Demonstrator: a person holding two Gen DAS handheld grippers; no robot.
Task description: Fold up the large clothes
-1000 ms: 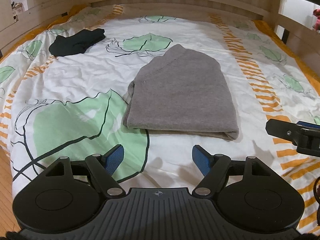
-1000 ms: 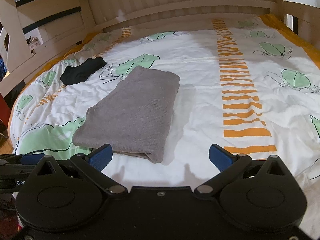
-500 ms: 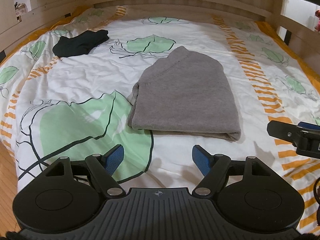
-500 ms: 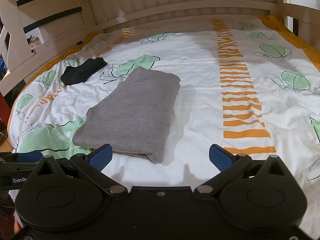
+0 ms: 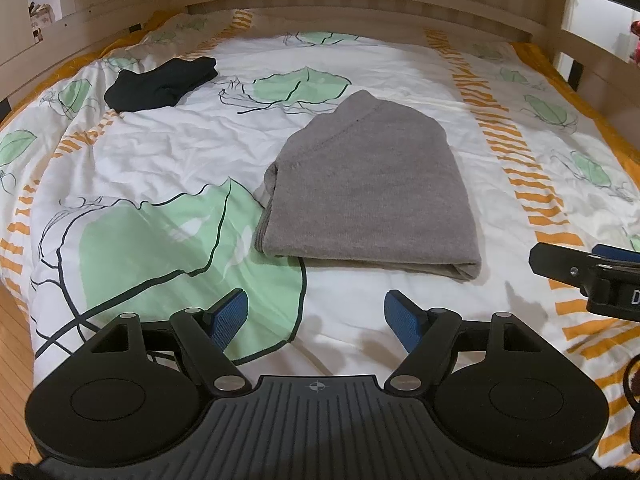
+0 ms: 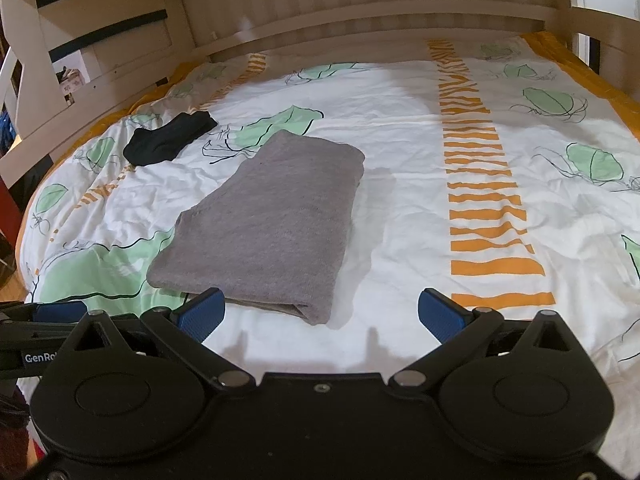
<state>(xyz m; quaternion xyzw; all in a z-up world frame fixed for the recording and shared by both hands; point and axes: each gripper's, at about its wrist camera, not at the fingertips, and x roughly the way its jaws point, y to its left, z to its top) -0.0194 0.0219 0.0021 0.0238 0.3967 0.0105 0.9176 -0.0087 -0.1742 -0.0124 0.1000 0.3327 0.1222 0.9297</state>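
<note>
A grey garment (image 5: 372,184) lies folded into a thick rectangle in the middle of the bed; it also shows in the right wrist view (image 6: 272,220). My left gripper (image 5: 316,320) is open and empty, held above the quilt just short of the garment's near edge. My right gripper (image 6: 320,314) is open and empty, near the garment's near right corner. The right gripper's side shows at the right edge of the left wrist view (image 5: 592,272). The left gripper's side shows at the left edge of the right wrist view (image 6: 44,320).
A black folded garment (image 5: 160,84) lies at the far left of the bed, also in the right wrist view (image 6: 170,138). The quilt (image 5: 160,168) is white with green leaves and orange stripes. A wooden bed rail (image 5: 360,12) bounds the far side. Wooden floor (image 5: 12,344) lies left.
Both grippers have drawn back slightly from the grey garment, staying open. The garment has not moved.
</note>
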